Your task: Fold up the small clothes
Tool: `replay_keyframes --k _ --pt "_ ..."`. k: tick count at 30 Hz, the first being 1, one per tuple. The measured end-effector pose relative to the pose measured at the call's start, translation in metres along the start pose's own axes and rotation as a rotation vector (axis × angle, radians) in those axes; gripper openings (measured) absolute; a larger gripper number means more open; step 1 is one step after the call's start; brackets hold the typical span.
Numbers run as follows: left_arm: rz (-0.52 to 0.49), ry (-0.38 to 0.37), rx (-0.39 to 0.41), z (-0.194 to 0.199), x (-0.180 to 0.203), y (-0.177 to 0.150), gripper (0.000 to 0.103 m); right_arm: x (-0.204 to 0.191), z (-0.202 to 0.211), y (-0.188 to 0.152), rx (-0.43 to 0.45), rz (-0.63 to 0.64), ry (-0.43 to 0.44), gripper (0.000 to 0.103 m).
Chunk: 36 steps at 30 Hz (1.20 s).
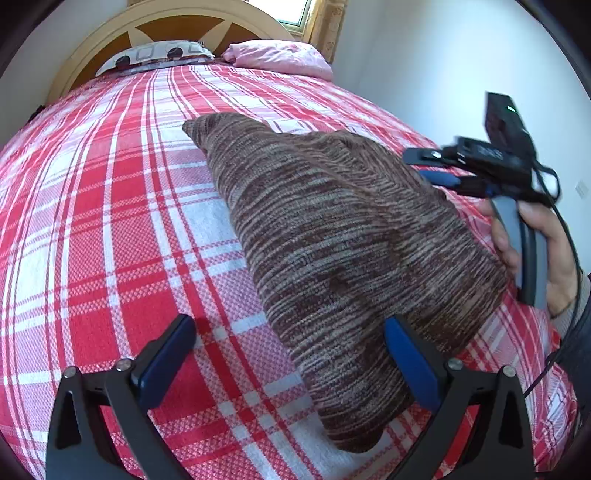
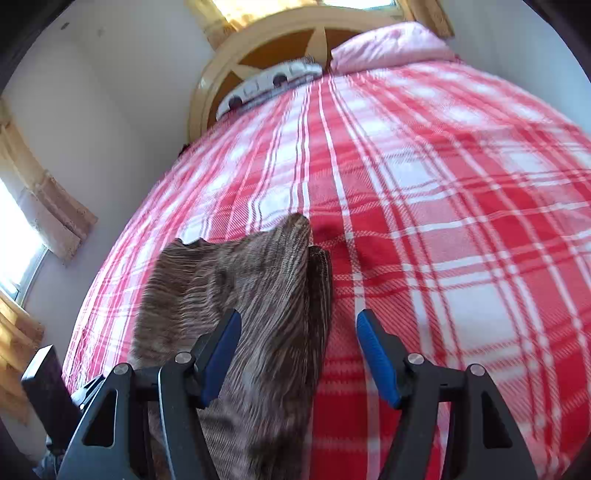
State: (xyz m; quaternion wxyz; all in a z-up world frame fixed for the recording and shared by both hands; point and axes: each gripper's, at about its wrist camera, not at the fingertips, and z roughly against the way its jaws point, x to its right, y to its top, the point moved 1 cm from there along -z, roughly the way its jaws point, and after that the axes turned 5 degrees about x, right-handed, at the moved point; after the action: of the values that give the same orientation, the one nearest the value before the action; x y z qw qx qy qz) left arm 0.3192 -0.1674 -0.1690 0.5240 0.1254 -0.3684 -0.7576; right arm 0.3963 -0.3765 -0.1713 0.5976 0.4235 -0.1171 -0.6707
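A brown striped knit garment (image 1: 332, 240) lies folded into a long tapered shape on the red and white plaid bedspread (image 1: 110, 221). My left gripper (image 1: 291, 354) hovers open and wide over its near end. The left finger stands over bare bedspread and the right finger (image 1: 410, 362) is at the cloth's right edge. A hand (image 1: 554, 251) holds my right gripper (image 1: 432, 166) above the garment's right side. In the right wrist view the right gripper (image 2: 299, 350) is open over the garment's (image 2: 258, 295) right edge, and nothing is pinched between its blue pads (image 2: 376, 358).
A patterned pillow (image 1: 155, 55) and a pink pillow (image 1: 280, 55) lie against the wooden headboard (image 1: 177, 26) at the far end. White walls flank the bed, with a curtained window (image 2: 22, 236) to the left. Plaid bedspread (image 2: 461, 221) stretches right of the garment.
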Motion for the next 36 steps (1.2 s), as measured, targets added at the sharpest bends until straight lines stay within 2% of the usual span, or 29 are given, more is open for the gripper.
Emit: replay_keyframes --k 1,5,12,15,18,20,24,28,34,36 --pt "0.003 -0.005 0.002 0.0 0.0 0.001 0.103 0.0 -0.006 0.002 -0.004 -0.013 0.009 0.066" --pt "0.041 -0.026 0.014 0.003 -0.001 0.003 0.087 0.01 -0.032 0.011 -0.029 -0.1 0.075 0.066" --pt "-0.021 0.006 -0.023 -0.01 0.014 0.008 0.087 0.013 -0.055 0.022 -0.044 -0.113 0.121 0.065" --pt "-0.05 0.024 -0.03 -0.014 0.019 0.008 0.087 0.007 -0.063 0.02 -0.059 -0.078 0.153 0.056" --pt "-0.058 0.024 -0.034 -0.016 0.019 0.01 0.087 0.001 -0.067 0.014 -0.064 -0.023 0.19 0.053" --pt "-0.062 0.021 -0.035 -0.016 0.019 0.01 0.087 0.005 -0.068 0.015 -0.066 -0.044 0.208 0.051" --pt "-0.064 0.018 -0.032 -0.016 0.02 0.01 0.087 0.021 -0.071 0.016 -0.075 -0.134 0.25 0.039" --pt "-0.084 0.004 -0.028 -0.015 0.024 0.01 0.072 0.02 -0.07 0.015 -0.075 -0.127 0.257 0.034" --pt "-0.077 -0.009 -0.036 -0.016 0.026 0.011 0.071 0.009 -0.068 0.012 -0.052 -0.043 0.229 0.033" --pt "-0.085 -0.009 -0.033 -0.016 0.027 0.011 0.065 0.009 -0.067 0.012 -0.048 -0.039 0.225 0.032"
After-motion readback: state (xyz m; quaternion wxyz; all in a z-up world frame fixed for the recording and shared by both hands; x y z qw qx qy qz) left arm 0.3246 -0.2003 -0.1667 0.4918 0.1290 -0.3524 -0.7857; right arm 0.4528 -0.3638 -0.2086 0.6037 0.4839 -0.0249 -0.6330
